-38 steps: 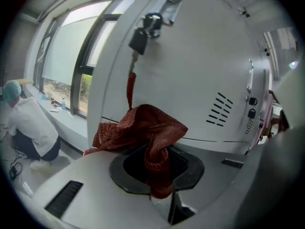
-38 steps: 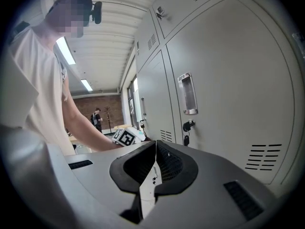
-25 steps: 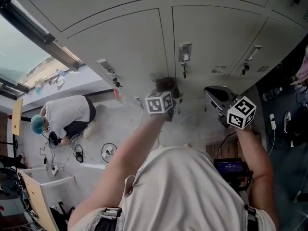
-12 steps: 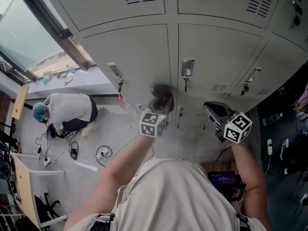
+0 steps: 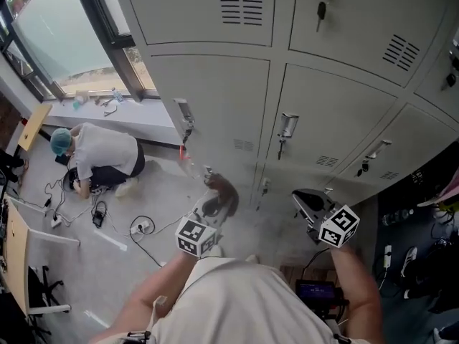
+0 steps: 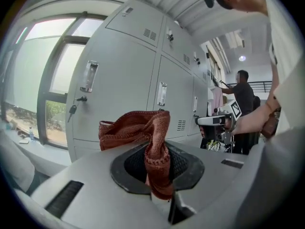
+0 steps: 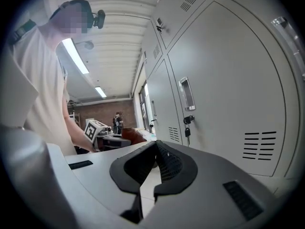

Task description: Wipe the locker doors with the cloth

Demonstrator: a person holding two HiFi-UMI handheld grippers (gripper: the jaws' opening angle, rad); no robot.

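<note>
Jaws of the left gripper (image 6: pixel 159 165) are clamped on the cloth (image 6: pixel 143 130). One rust-red fold runs down between the dark pads, and the rest bunches up above the tips. Jaws of the right gripper (image 7: pixel 153 162) are pressed together, with nothing between them.

Head view:
- The left gripper is held out low towards the bank of grey locker doors (image 5: pixel 215 95). The cloth shows as a dark red wad at its front end, over the bottom row of doors.
- Whether the cloth touches a door cannot be told. In the left gripper view the doors stand behind the cloth.
- The right gripper is held to the right of the left one, well apart from it, and points at the same bottom row.
- Each gripper carries its marker cube (image 5: pixel 195 236) at the rear, just ahead of the person's forearm.

Surroundings:
- Each door has a vent and a vertical handle (image 5: pixel 287 126).
- A key (image 5: pixel 321 9) hangs from the lock of an upper door.
- A window (image 5: pixel 54 38) adjoins the lockers on the left.
- Below the window, a second person (image 5: pixel 100 165) crouches on the floor (image 5: pixel 154 192) among loose cables (image 5: pixel 140 226).
</note>
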